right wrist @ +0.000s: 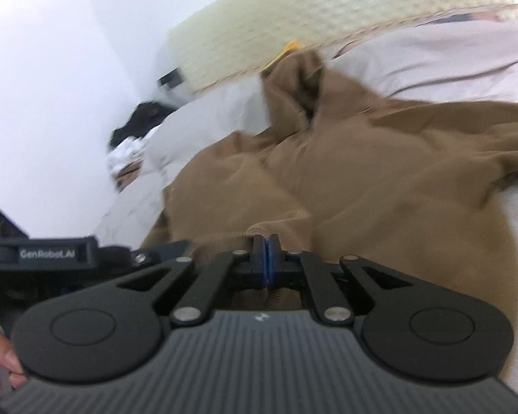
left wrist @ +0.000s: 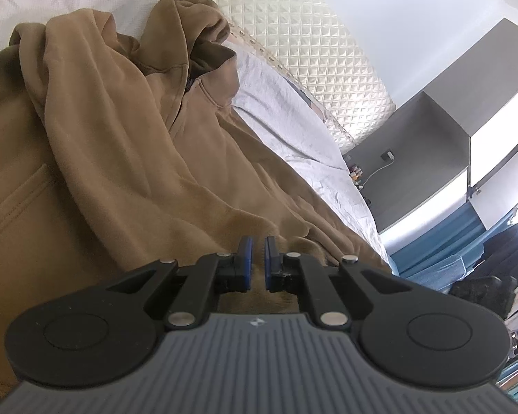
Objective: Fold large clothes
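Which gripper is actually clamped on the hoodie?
The right gripper: its blue pads are shut on the brown hoodie hem. The left gripper shows a gap between its pads, hoodie fabric behind it.

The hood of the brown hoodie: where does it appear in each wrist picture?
Left wrist: the brown hoodie's hood is upper centre-left, its opening dark.
Right wrist: the hood is blurred, upper centre.
Shared landmark: the cream quilted headboard behind it.

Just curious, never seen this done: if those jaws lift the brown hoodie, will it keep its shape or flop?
Probably flop: the brown hoodie lies in soft folds on the bed. It looks thick, so likely heavyish. The right gripper pinches its ribbed hem, so it seems grippy.
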Motion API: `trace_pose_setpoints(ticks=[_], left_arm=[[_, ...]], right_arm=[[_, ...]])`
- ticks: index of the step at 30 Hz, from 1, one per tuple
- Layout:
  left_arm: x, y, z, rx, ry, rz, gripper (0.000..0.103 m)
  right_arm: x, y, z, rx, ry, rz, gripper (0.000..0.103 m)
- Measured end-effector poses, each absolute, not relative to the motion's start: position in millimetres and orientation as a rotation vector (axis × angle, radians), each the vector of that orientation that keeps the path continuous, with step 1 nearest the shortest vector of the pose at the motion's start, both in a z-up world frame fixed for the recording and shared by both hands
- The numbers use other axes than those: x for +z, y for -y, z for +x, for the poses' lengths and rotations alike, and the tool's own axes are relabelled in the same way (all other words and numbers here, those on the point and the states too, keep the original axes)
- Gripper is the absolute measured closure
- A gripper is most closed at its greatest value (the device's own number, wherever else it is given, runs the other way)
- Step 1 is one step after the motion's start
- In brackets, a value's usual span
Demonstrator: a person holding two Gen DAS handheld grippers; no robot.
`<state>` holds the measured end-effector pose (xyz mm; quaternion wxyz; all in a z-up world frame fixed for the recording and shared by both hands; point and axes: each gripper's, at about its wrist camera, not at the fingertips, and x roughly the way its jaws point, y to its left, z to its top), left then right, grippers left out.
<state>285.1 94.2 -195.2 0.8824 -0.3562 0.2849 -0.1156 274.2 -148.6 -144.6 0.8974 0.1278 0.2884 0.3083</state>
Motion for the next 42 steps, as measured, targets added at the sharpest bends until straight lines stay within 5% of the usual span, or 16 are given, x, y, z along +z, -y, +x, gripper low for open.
trace_pose_setpoints(ticks=[15,20,29,42], left_arm=[[-241.8,-78.4,316.9,-0.066,-0.799,-0.639,0.095],[-234.5,-71.9,314.9,-0.072,-0.777,-0.596,0.094],[-201.4,-64.7,299.5,-0.058,-0.667,-0.456,0.093],[-228.0,-63.8,322.2,0.028,-0.784,-0.36,0.091]], right_arm=[[-145.3,168.9,262.5,0.127,-0.487,-0.11,0.1],[-155.8,202.0,281.5,0.217,-0.611,0.166,0.1],[-150.6,171.1,271.6,0.498,-0.558,0.265,0.098],[-204.2,126.6,300.6,0.475,-0.85,0.091,0.101]])
